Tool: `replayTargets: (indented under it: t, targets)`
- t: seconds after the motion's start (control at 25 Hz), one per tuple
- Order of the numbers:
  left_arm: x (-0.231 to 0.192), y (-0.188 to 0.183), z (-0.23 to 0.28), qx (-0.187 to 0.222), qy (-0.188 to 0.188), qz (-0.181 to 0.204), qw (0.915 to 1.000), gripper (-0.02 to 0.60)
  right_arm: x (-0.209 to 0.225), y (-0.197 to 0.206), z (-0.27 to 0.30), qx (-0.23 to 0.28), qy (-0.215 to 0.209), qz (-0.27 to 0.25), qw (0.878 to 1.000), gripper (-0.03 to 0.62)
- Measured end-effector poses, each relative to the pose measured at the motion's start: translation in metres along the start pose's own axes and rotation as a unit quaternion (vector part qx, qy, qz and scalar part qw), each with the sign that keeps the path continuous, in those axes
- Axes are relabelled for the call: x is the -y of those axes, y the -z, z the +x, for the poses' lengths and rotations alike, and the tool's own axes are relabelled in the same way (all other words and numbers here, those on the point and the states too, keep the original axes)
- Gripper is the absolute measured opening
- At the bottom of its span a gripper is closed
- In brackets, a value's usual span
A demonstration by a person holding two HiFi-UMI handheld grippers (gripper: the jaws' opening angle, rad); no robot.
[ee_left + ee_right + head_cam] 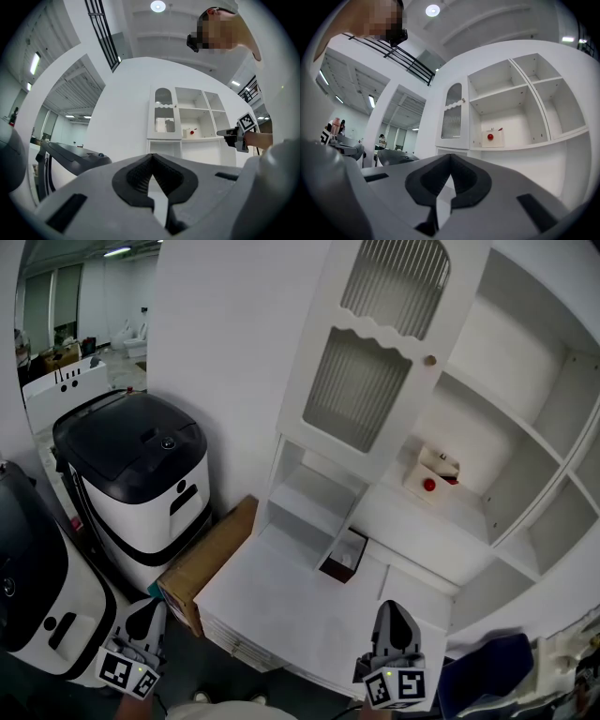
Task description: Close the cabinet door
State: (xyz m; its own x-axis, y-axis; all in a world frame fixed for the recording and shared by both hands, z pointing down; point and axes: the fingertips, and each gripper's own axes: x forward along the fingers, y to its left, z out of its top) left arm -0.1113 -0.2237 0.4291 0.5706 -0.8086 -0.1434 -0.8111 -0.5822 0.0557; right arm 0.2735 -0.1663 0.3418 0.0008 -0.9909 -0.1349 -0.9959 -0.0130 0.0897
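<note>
Cabinet door, with its ribbed panes, hangs at the upper left of the white cabinet. Its knob edge seems to stand a little out from the frame. At your far left sits a black-topped white machine, with a cardboard box lying between it and the cabinet's base. Your left gripper hovers low beside that machine, jaws pinched together on nothing. To the right of the door, a small white box with a red button rests on the middle shelf. Your right gripper is over the cabinet's counter, well apart from the door, jaws likewise closed and empty.
</note>
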Motion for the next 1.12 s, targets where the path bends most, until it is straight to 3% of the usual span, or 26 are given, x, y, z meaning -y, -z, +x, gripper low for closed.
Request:
replayTargets:
  t: [0.48,1.12]
  targets:
    - [0.006,-0.005,0.010,0.004,0.003,0.028,0.9996,0.006,0.002,0.002,0.013,0.003,-0.002,0.003,1.000,-0.003]
    - [0.014,-0.006,0.022,0.010,0.023,0.025,0.9994,0.006,-0.003,0.018,0.006,-0.022,-0.008,-0.004,1.000,-0.003]
